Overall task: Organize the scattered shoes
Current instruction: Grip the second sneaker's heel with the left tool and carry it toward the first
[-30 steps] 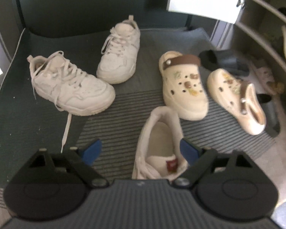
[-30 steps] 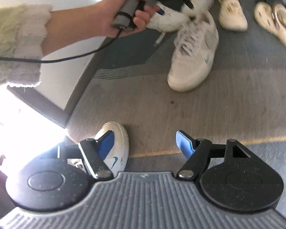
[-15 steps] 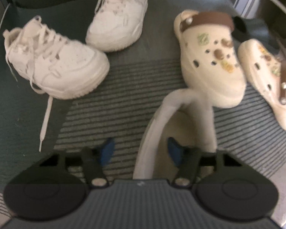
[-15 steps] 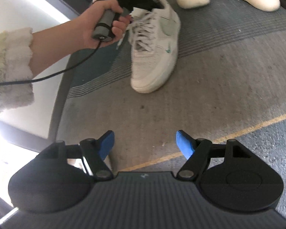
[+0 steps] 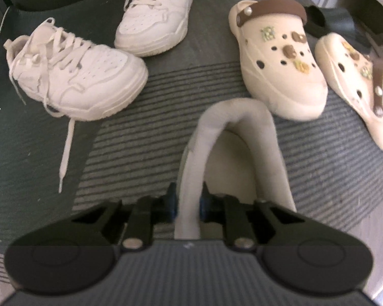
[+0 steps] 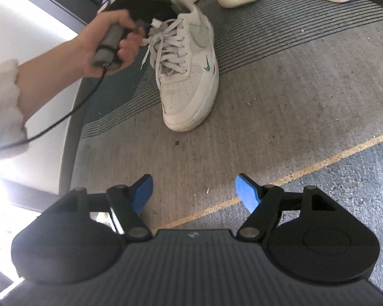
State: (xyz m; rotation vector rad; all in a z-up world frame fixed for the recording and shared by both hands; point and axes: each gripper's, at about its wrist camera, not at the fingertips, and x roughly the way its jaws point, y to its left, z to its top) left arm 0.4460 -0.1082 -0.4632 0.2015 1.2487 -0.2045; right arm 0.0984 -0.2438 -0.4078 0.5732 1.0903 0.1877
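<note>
A white sneaker with a teal logo stands on the striped mat. My left gripper points steeply down into it and is shut on the left side of its padded collar; the blue pads press on either side. In the right wrist view a hand holds that gripper over the sneaker's heel. My right gripper hangs open over bare floor in front of the sneaker's toe, nothing between its fingers.
Two white lace-up sneakers lie at the mat's left and back. Two cream clogs with brown straps sit on the right, with a dark slipper behind. A yellow line crosses the floor.
My left gripper came down onto the sneaker and went from wide open to shut on its collar. The right gripper swung round toward the sneaker and stayed open.
</note>
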